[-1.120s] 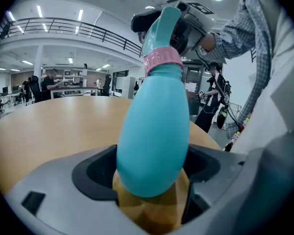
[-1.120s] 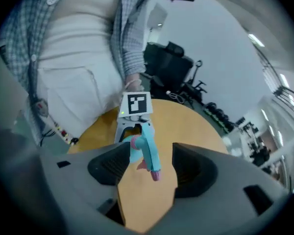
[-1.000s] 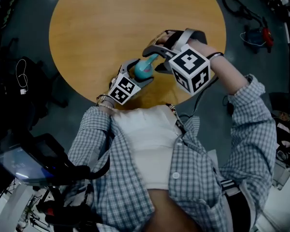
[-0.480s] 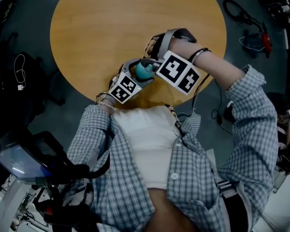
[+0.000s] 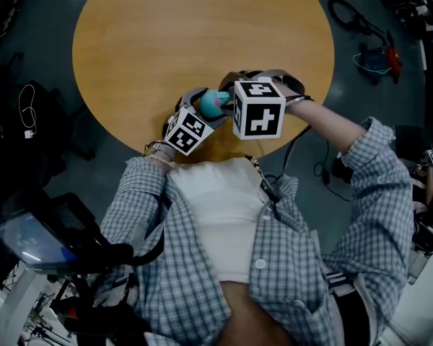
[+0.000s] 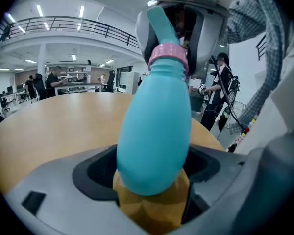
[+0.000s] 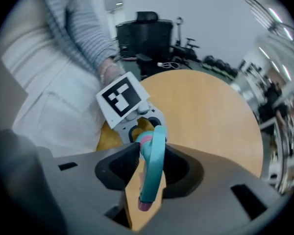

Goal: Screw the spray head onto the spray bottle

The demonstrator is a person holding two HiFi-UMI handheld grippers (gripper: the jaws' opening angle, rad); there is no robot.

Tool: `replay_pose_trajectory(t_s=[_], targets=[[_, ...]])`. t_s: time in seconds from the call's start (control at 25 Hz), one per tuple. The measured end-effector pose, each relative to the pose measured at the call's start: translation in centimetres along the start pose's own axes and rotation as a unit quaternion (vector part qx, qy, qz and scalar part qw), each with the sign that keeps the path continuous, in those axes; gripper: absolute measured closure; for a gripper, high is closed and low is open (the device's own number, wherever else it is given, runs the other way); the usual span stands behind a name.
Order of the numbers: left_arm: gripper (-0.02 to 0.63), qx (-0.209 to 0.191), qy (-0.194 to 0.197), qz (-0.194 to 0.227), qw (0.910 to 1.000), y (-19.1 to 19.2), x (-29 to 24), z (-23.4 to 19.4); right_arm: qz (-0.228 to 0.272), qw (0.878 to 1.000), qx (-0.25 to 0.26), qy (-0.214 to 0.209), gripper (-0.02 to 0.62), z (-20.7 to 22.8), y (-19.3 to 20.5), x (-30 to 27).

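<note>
A teal spray bottle [image 6: 154, 136] with a pink collar [image 6: 169, 58] stands tilted above the round wooden table [image 5: 166, 34]. My left gripper [image 6: 149, 177] is shut on the bottle's body near the table's near edge. The teal spray head [image 7: 154, 160] with its pink tip [image 7: 143, 205] sits on the bottle's neck. My right gripper [image 7: 149, 168] comes down from above; its jaws have just been closing, and they are shut on the spray head. In the head view the right gripper's marker cube [image 5: 258, 109] hides most of the bottle [image 5: 215, 104].
Cables and a red-handled tool [image 5: 379, 45] lie on the floor to the right of the table. Dark bags and a white cord [image 5: 32, 110] sit on the floor at the left, and black equipment [image 5: 36, 244] at the lower left.
The right gripper has rolled round over the bottle, so its marker cube shows another face, and its jaws have closed on the spray head. The left gripper and bottle have stayed put.
</note>
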State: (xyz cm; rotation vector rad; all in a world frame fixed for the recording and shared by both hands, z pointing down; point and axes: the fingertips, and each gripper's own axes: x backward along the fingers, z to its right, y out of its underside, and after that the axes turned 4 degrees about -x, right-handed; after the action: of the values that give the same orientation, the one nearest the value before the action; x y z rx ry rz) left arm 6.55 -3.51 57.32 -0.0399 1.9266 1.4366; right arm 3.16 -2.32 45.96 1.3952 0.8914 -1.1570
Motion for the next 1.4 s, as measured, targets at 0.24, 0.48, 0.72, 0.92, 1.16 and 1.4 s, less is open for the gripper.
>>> replay_pose_trajectory(t_s=[0.24, 0.48, 0.72, 0.92, 1.16, 1.4], targets=[[0.201, 0.002, -0.009, 0.000, 1.0000, -0.2, -0.1, -0.2, 0.015, 0.975, -0.218, 0.034, 0.471, 1.0, -0.2, 0.4], [0.201, -0.008, -0.001, 0.008, 0.9999, -0.3, -0.2, 0.0, 0.034, 0.974, -0.221, -0.016, 0.469, 0.5, -0.7, 1.4], [0.201, -0.004, 0.008, 0.019, 0.9998, -0.2, -0.1, 0.1, 0.165, 0.957, -0.237, -0.012, 0.470, 4.2, -2.4, 6.2], [0.201, -0.011, 0.018, 0.026, 0.9994, 0.0, 0.1, 0.3, 0.323, 0.920, -0.210, 0.073, 0.471, 7.3, -1.0, 10.8], [0.201, -0.030, 0.044, 0.029, 0.9982, 0.4, 0.7, 0.6, 0.254, 0.959, 0.000, 0.122, 0.469, 2.7, 3.6, 5.3], [0.201, -0.053, 0.072, 0.022, 0.9957, 0.2, 1.8, 0.6, 0.214, 0.966, 0.125, 0.074, 0.453, -0.7, 1.7, 1.5]])
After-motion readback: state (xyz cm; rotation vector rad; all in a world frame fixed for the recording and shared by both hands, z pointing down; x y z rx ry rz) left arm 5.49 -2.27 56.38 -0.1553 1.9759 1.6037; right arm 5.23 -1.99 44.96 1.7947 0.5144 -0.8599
